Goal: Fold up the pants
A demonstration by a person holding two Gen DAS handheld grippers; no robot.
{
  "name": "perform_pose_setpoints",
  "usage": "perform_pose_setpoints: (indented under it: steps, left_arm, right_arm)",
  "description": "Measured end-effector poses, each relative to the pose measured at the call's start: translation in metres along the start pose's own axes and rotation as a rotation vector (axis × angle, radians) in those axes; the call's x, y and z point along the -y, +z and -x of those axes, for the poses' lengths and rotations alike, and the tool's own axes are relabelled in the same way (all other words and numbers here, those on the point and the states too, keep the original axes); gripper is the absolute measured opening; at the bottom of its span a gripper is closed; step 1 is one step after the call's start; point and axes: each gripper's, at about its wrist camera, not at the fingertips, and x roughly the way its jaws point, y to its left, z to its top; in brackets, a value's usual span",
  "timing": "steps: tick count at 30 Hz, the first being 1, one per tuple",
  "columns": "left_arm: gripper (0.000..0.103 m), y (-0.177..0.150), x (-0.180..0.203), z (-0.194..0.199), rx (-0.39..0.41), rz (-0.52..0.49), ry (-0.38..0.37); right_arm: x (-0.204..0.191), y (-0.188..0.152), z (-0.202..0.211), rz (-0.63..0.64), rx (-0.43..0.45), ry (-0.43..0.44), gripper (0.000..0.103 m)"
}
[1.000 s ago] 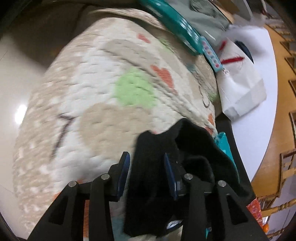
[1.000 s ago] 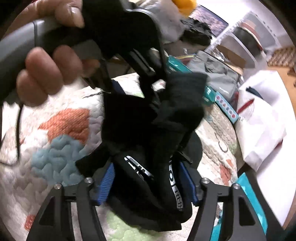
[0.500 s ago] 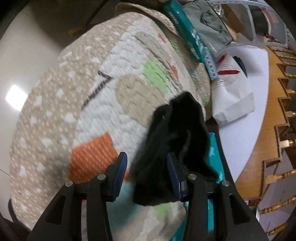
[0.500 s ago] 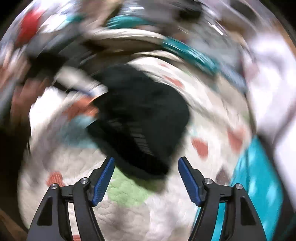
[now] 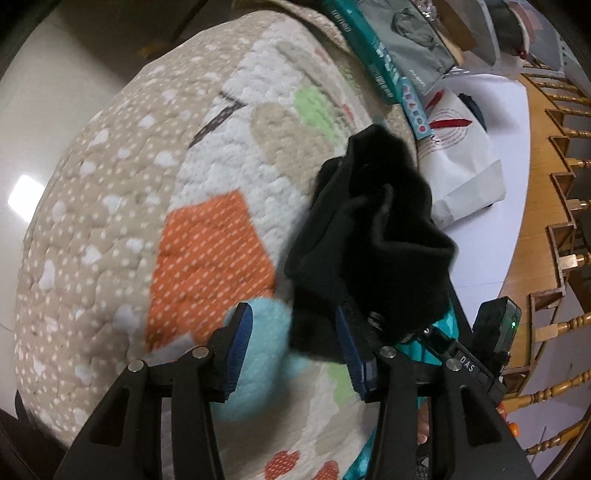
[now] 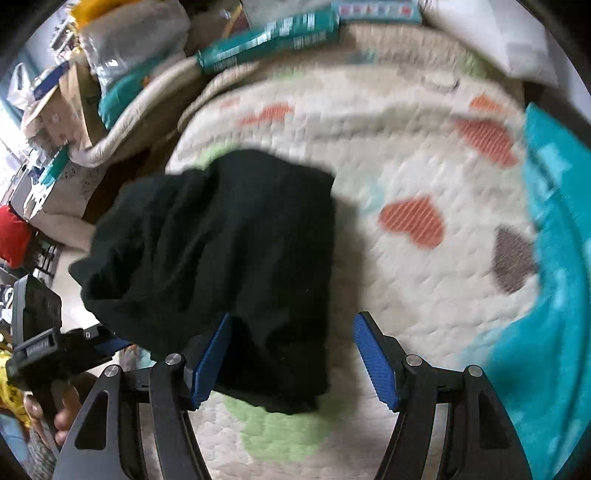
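Black pants [image 6: 229, 258] bunched on quilt [image 5: 221, 177], right tool [image 6: 291, 354] closing, unclamped

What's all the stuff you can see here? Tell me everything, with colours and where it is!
black pants: one, black, bunched on the quilt, one edge between the right tool's pads
quilt: one, cream with orange, green and blue patches, spread under the pants
teal cloth: one, teal, along the quilt's edge
long box: one, teal, beyond the quilt
paper bag: one, white with red marks, on the white table
grey bag: one, grey, behind the box
wooden chairs: several, brown, past the table
left tool: one, black with blue pads, jaws apart, just been opening
right tool: one, same colours, jaws apart, just been closing
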Motion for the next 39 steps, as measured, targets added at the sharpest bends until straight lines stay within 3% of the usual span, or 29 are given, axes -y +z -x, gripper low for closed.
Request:
perform_pose_setpoints:
  steps: [4, 7, 11, 12, 15, 17, 18, 19, 21, 24, 26, 29, 31, 33, 37, 39]
  left_arm:
    - [0.046, -0.002, -0.002, -0.001, 0.000, -0.006, 0.009]
    - [0.046, -0.003, -0.001, -0.004, 0.000, -0.010, 0.012]
    - [0.046, -0.003, -0.003, -0.004, -0.001, -0.004, 0.003]
    - [0.046, -0.003, -0.003, -0.004, -0.001, -0.001, 0.000]
    - [0.046, -0.001, -0.006, -0.005, -0.003, 0.007, -0.008]
    - [0.046, -0.001, -0.007, -0.005, -0.003, 0.007, -0.010]
    - [0.047, -0.001, -0.007, -0.005, -0.002, 0.008, -0.012]
    - [0.047, -0.001, -0.006, -0.006, -0.001, 0.009, -0.013]
    - [0.047, -0.001, -0.006, -0.006, -0.001, 0.012, -0.017]
    - [0.047, -0.001, -0.007, -0.006, -0.001, 0.021, -0.024]
    - [0.047, 0.000, -0.007, -0.006, 0.002, 0.027, -0.027]
    - [0.047, 0.001, -0.009, -0.004, 0.004, 0.032, -0.030]
    - [0.047, 0.000, -0.010, -0.002, 0.007, 0.034, -0.031]
    - [0.047, 0.001, -0.015, 0.001, 0.009, 0.041, -0.035]
    - [0.047, 0.002, -0.022, 0.006, 0.017, 0.071, -0.056]
    - [0.047, 0.002, -0.024, 0.008, 0.023, 0.080, -0.063]
  right_arm:
    - [-0.004, -0.003, 0.010, 0.060, 0.008, -0.054, 0.015]
    - [0.007, -0.004, 0.014, 0.049, 0.011, -0.126, 0.002]
    - [0.029, -0.007, 0.014, 0.016, 0.022, -0.323, 0.002]
    - [0.034, -0.008, 0.014, 0.004, 0.021, -0.337, 0.004]
    - [0.046, -0.013, 0.032, -0.069, 0.059, -0.190, 0.006]
    - [0.042, -0.015, 0.045, -0.054, 0.098, -0.164, 0.021]
    - [0.036, -0.017, 0.054, -0.033, 0.144, -0.158, 0.039]
    - [0.028, -0.016, 0.058, -0.013, 0.179, -0.157, 0.045]
    - [0.009, -0.015, 0.065, 0.050, 0.210, -0.134, 0.045]
    - [-0.021, -0.013, 0.058, 0.129, 0.182, -0.094, 0.040]
    - [-0.044, -0.014, 0.044, 0.175, 0.141, -0.052, 0.031]
    - [-0.071, -0.021, 0.008, 0.233, 0.045, -0.016, 0.031]
    - [-0.082, -0.031, -0.025, 0.292, -0.055, -0.058, 0.031]
    - [-0.086, -0.036, -0.029, 0.320, -0.040, -0.081, 0.031]
    - [-0.064, -0.024, 0.010, 0.205, 0.009, 0.068, 0.032]
    - [-0.048, -0.016, 0.032, 0.151, 0.058, 0.077, 0.042]
